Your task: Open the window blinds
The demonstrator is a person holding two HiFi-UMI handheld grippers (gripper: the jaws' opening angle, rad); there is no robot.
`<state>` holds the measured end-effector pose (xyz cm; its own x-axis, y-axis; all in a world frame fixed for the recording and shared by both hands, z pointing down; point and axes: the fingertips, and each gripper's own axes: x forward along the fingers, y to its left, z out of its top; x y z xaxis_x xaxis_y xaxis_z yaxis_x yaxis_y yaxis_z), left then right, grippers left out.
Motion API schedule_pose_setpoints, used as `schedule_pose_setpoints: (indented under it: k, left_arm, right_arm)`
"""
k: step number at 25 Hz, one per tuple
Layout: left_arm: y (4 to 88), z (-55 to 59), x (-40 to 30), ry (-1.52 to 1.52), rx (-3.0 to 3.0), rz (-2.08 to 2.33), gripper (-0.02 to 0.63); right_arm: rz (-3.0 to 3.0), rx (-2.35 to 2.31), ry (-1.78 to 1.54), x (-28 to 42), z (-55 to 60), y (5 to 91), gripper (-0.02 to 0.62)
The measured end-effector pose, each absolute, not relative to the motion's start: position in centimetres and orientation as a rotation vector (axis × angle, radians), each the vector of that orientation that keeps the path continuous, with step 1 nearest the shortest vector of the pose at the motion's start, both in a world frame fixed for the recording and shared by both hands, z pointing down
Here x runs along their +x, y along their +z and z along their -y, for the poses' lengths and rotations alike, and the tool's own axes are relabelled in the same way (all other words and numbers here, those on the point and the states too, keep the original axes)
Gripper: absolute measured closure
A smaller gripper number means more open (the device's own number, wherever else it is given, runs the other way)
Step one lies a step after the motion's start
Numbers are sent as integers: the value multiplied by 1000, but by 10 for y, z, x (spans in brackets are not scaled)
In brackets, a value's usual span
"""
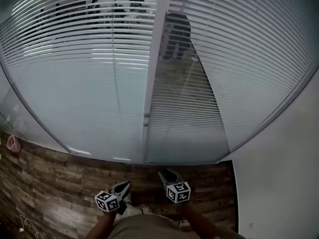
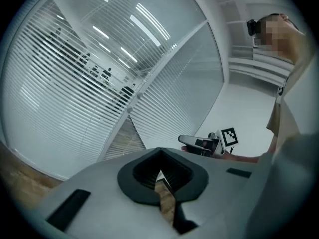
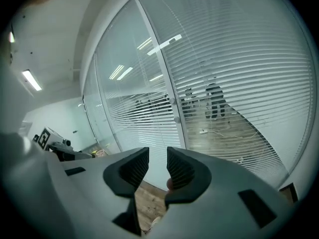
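Note:
Slatted window blinds (image 1: 84, 59) cover the glass wall ahead, in a left panel and a right panel (image 1: 244, 78) split by a white upright post (image 1: 152, 78). The slats stand partly tilted, and a room shows through them. A small knob (image 1: 146, 116) sits on the post, also visible in the right gripper view as the knob (image 3: 177, 119). Both grippers hang low over the floor, well short of the glass. My left gripper (image 1: 124, 187) has its jaws together on nothing (image 2: 160, 173). My right gripper (image 1: 166, 175) is open and holds nothing (image 3: 158, 166).
A white wall (image 1: 279, 183) closes the right side. Wood-plank floor (image 1: 50, 183) runs up to the glass. A small pink object (image 1: 13, 143) lies at the far left and a thin cable (image 1: 27, 224) near the bottom left. Several people stand behind the glass.

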<state>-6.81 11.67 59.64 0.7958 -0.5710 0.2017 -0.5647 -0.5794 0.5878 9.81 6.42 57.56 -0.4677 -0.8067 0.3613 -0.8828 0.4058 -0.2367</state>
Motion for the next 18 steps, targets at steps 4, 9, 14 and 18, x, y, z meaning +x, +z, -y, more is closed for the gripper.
schedule_pose_setpoints:
  k: [4, 9, 14, 18]
  left_arm:
    - [601, -144, -61, -48, 2306, 858, 594]
    - [573, -139, -45, -72, 2348, 878, 594]
    - [584, -145, -39, -63, 2367, 883, 594]
    - [582, -148, -38, 22, 2408, 868, 594]
  right_arm:
    - [2478, 1502, 574, 100, -95, 587, 483]
    - [2534, 1463, 487, 102, -93, 538, 483]
    - [2543, 1448, 487, 99, -103, 550, 483]
    - [2527, 1377, 531, 86, -97, 566, 483]
